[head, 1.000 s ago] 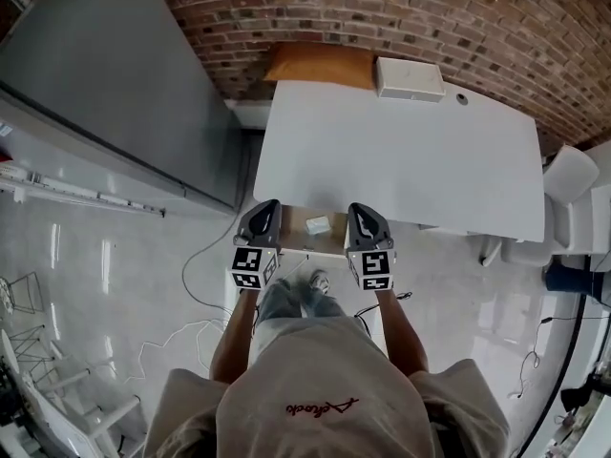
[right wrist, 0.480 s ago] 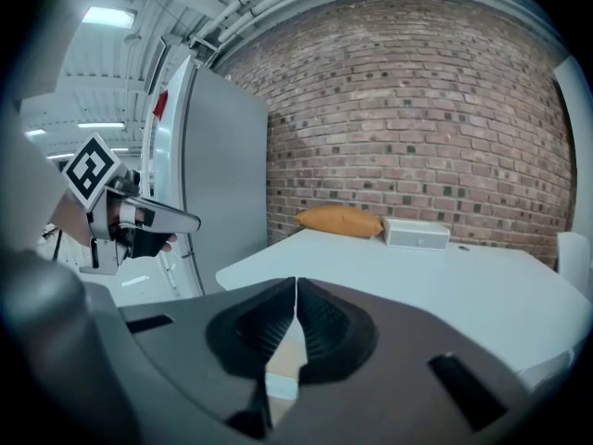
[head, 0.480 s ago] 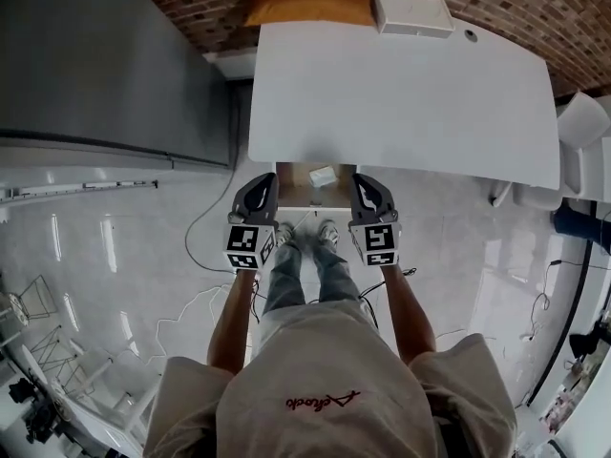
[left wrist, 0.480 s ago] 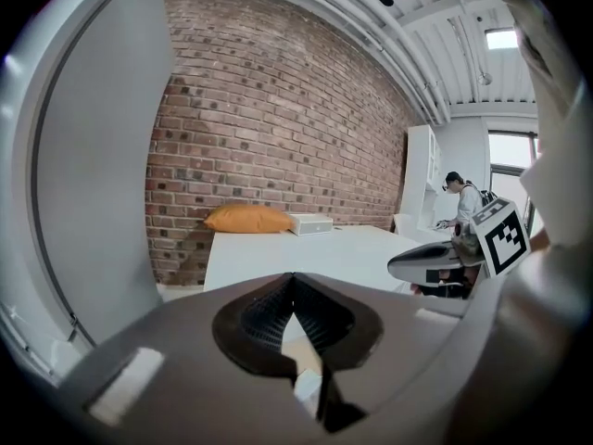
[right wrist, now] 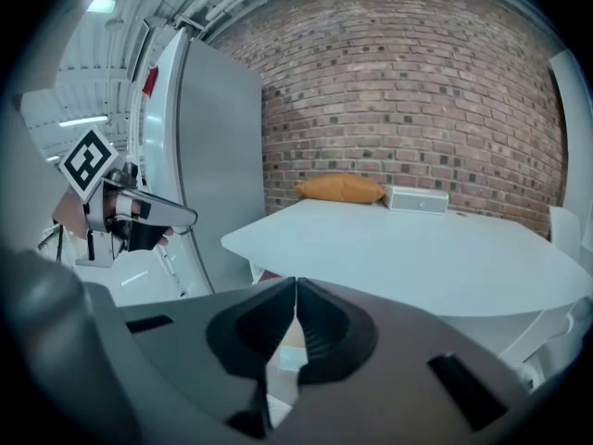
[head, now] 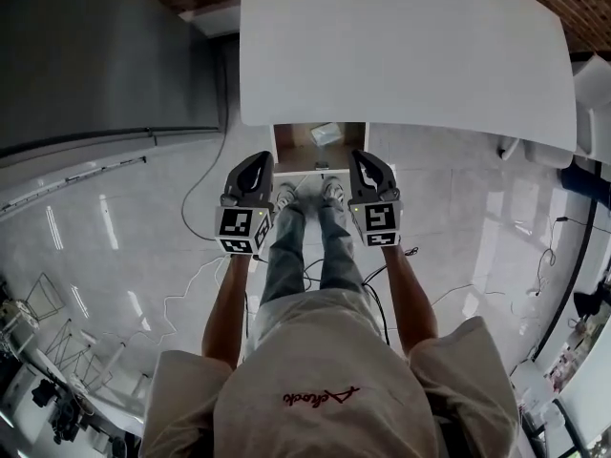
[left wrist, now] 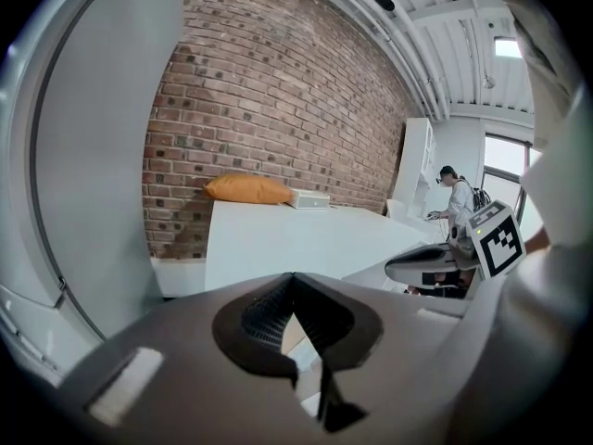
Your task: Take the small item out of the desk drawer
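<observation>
- Two claws hang side by side at the front of the open drawer (head: 283, 147). The left claw (head: 258, 160) is by its left corner and the right claw (head: 363, 158) by its right corner, so the drawer's opening lies between and just ahead of their tips.
- Both claws are closed right to the tips. Each claw's own view shows the ridged pads meeting at the point with nothing pinched between them. Judged from that, neither is ready to grasp, and one would have to spread its jaws before going in.
- One small white boxy item (head: 326, 134) lies inside the drawer, ahead of both tips and a little nearer the right claw. It sits toward the back, close under the desk edge, and neither claw touches it.
- Pulled out from beneath the near edge of the white desk (head: 401, 55), the drawer leaves the item bare to a reach from above and in front. That is likely why the claws are held low and angled forward and down at it.
- Flanking the drawer keeps either claw free to take the item; the right one seems to have the shorter reach.
- Just behind the tips, the person's shoes (head: 331, 191) stand close to the drawer front.
- Far beyond the claws, an orange cushion (left wrist: 248, 189) and a white box (left wrist: 310, 199) rest at the desk's back edge against the brick wall (right wrist: 408, 91). They appear to play no part in the task.
</observation>
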A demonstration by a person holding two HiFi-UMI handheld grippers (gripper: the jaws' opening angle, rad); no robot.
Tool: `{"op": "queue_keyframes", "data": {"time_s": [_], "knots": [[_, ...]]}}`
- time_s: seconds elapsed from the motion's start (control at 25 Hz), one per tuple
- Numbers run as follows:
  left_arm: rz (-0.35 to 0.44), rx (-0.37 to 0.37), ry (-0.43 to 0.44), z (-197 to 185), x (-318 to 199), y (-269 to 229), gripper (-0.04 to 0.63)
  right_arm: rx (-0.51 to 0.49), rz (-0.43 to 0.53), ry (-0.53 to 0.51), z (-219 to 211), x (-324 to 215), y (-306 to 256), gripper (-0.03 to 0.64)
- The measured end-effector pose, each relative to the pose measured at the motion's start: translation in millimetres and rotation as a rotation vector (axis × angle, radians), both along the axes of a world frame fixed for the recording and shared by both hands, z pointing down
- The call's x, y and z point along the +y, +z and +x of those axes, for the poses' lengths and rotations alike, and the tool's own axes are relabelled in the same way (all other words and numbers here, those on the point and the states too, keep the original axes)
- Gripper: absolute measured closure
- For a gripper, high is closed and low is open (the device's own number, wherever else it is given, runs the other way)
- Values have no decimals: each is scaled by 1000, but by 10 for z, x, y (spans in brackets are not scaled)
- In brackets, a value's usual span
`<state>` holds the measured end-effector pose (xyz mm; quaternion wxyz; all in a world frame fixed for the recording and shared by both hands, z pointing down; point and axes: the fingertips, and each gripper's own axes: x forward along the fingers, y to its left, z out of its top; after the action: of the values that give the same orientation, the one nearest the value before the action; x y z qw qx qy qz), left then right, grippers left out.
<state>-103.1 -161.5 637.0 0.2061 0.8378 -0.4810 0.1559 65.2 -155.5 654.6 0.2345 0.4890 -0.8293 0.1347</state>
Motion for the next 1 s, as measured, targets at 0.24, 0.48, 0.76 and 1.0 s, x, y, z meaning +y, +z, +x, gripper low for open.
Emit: {"op": "queue_keyframes", "data": {"time_s": [0.24, 0.48, 0.76, 1.0], "knots": [[-47, -2, 18, -6, 143, 320, 588, -9, -69, 8, -66, 172, 436, 604], [-96, 1, 18, 58, 316, 685, 588, -12, -128, -21, -120, 402, 791, 604], [-137, 18, 14, 181, 514, 1041, 588, -1, -196, -57, -111, 664, 1151, 604], [-159, 30, -4, 227, 619, 1248, 588, 47, -223, -163, -146, 755, 1376, 604]]}}
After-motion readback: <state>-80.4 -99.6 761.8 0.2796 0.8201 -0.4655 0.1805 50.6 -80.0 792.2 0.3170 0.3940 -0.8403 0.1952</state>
